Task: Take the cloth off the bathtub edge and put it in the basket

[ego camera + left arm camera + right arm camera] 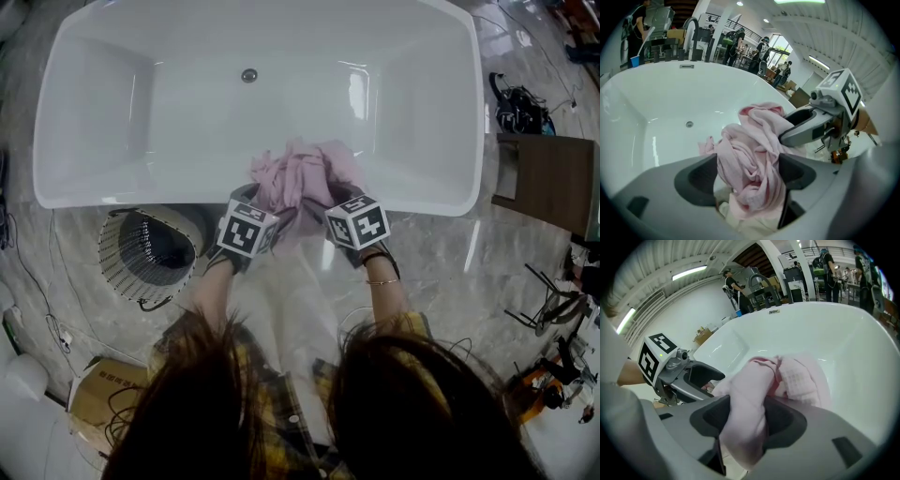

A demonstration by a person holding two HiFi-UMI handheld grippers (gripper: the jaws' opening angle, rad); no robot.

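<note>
A crumpled pink cloth (302, 172) lies heaped on the near rim of the white bathtub (122, 199). Both grippers reach into it side by side. My left gripper (266, 200) stands open, with a twisted bunch of the cloth (749, 157) filling the gap between its jaws. My right gripper (332, 201) is shut on a fold of the cloth (743, 420), its pads pressing both sides. In the left gripper view the right gripper (806, 126) shows at the cloth's right. In the right gripper view the left gripper (691, 376) sits to the left. A round wire basket (148, 251) stands on the floor left of my left hand.
The tub's drain (248, 75) is at the far side. A brown wooden stand (551, 180) is at the right, with a black bag (517, 108) behind it. A cardboard box (101, 394) and cables lie on the floor at lower left. People stand in the far background.
</note>
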